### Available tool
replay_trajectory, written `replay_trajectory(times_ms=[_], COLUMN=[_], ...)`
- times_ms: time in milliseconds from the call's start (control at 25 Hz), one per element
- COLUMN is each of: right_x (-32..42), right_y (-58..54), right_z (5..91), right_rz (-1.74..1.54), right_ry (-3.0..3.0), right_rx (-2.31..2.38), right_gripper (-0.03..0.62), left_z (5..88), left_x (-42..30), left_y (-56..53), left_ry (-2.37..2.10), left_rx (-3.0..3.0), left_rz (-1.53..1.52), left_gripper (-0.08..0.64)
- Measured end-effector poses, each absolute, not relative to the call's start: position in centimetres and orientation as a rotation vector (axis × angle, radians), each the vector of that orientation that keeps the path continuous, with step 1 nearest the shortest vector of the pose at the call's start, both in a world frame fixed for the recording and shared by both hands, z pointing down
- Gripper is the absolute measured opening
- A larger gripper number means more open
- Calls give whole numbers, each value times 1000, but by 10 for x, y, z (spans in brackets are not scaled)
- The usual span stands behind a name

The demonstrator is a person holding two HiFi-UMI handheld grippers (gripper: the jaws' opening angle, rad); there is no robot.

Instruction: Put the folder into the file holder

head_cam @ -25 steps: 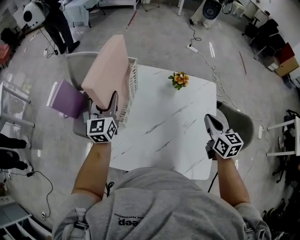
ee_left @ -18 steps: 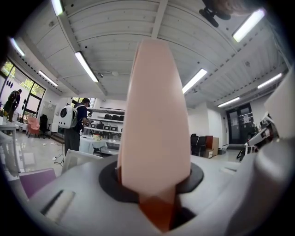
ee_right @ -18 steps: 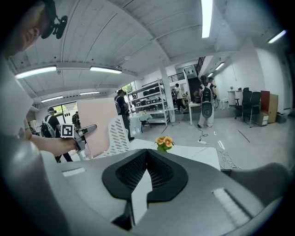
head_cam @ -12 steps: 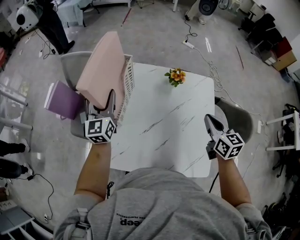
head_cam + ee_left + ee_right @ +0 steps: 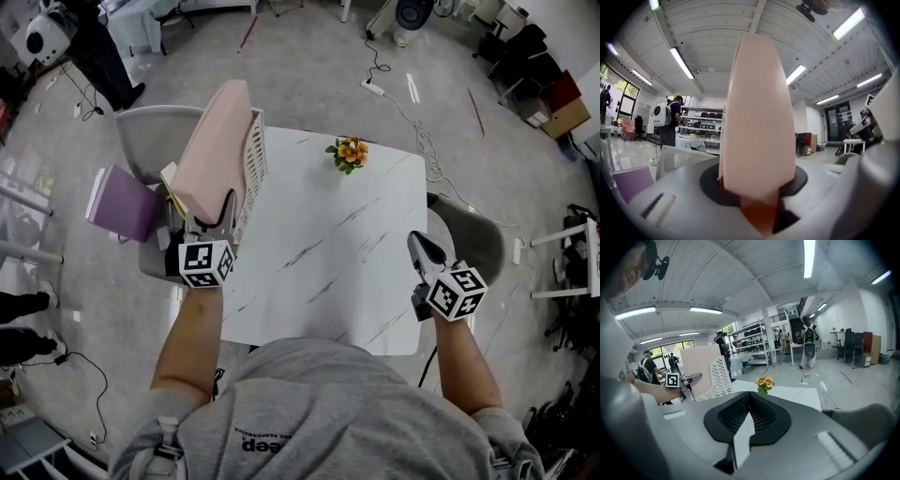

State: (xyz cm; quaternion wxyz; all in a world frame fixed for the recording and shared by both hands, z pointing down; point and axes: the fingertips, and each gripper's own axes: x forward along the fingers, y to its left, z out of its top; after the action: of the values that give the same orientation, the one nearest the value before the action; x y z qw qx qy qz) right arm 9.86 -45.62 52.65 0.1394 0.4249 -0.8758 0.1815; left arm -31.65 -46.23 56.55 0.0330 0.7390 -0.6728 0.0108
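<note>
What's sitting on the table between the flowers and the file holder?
Nothing. In the head view the stretch of white table between the flowers and the file holder is bare.

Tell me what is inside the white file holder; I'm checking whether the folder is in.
The pink folder stands close along the file holder's perforated wall, apparently partly inside, gripped by the left hand-held gripper. It covers the interior, so depth and other contents cannot be seen.

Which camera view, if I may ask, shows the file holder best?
The head view: the file holder shows full length at the table's left edge. The right gripper view shows one slotted wall, far off; the left gripper view, only the folder.
</note>
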Motion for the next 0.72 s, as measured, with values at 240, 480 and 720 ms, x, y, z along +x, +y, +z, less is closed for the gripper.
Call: replay_trajectory(times_ms=[240, 480, 720], right_x=[96, 92, 86], right_y=[-458, -460, -463], right_z=[532, 532, 528], right_rz=[540, 553, 557], right_ry=[-2531, -2548, -2576], right_rx=[1225, 1224, 1216], right_gripper=[3, 4, 4], left_z=[610, 628, 619], left_x=[-316, -309, -309], left_y=[-462, -465, -450], left_ry=[-2020, -1920, -1868], left_rx=[2200, 2186, 2147], left_rz=[156, 318, 303], left_gripper=[212, 244, 344])
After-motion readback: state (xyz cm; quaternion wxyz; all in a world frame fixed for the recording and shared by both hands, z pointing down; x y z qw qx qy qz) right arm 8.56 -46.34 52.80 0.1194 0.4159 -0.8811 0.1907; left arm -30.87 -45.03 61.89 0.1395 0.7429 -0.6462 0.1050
